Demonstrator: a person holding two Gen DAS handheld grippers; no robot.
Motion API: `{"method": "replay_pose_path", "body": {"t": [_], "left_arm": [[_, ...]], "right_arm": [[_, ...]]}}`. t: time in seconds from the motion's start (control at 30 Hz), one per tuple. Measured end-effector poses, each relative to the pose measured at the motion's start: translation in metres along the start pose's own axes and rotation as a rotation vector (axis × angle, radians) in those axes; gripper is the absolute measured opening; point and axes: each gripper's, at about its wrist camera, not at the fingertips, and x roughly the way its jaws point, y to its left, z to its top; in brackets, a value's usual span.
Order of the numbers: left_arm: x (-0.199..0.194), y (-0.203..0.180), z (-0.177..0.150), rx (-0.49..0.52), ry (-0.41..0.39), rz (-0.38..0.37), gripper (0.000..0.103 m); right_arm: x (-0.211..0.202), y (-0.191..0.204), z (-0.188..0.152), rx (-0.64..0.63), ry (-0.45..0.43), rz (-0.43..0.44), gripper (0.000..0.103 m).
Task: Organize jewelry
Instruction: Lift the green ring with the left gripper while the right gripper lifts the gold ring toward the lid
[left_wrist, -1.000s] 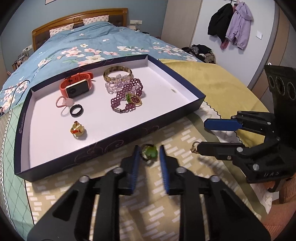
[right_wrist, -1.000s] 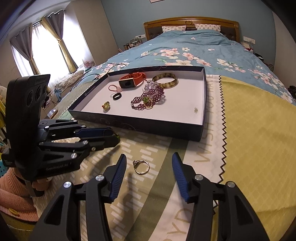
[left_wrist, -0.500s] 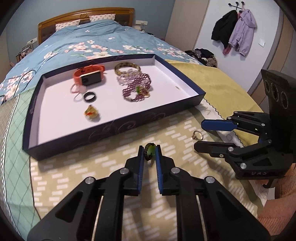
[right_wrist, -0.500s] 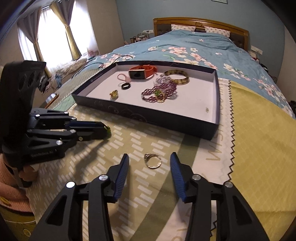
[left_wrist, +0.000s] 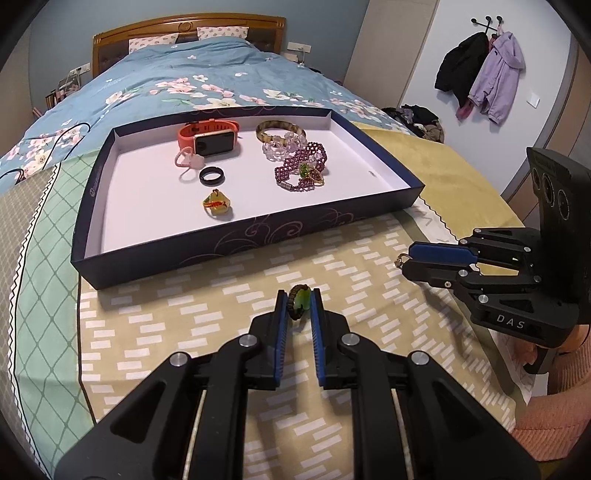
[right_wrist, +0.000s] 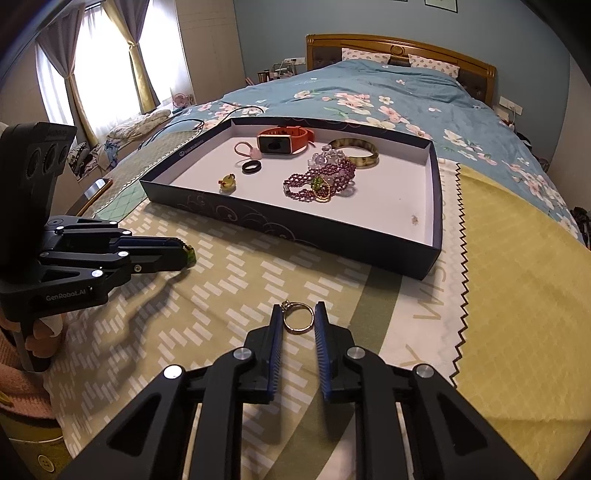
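Observation:
My left gripper (left_wrist: 298, 301) is shut on a green-stone ring (left_wrist: 300, 300), held just above the patterned cloth in front of the tray. The right gripper (right_wrist: 298, 318) has its jaws closing on a thin gold ring (right_wrist: 297, 318), and both pads touch its sides. Each gripper also shows in the other's view: the left gripper (right_wrist: 186, 254) and the right gripper (left_wrist: 406, 258). The dark blue tray (left_wrist: 258, 236) holds an orange watch (left_wrist: 208, 138), a bangle (left_wrist: 280, 129), purple bead bracelets (left_wrist: 306, 166), a black ring (left_wrist: 211, 175) and a yellow ring (left_wrist: 217, 204).
The tray lies on a bed with a blue floral cover (left_wrist: 207, 74). A yellow cloth (right_wrist: 517, 277) spreads to the tray's right. Coats (left_wrist: 480, 74) hang on the far wall. A person's pink sleeve (left_wrist: 554, 406) shows behind the right gripper.
The right gripper's jaws came in from wide apart to touch the gold ring. The left gripper tightened on the green ring and shifted sideways, so the tray now sits more central in its view.

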Motion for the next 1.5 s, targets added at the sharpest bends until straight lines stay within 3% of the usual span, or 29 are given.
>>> {"method": "replay_pose_path", "body": {"t": [1.5], "left_arm": [[-0.034, -0.004, 0.003, -0.008, -0.088, 0.043, 0.013]], "right_arm": [[-0.024, 0.004, 0.016, 0.049, -0.130, 0.085, 0.015]]}}
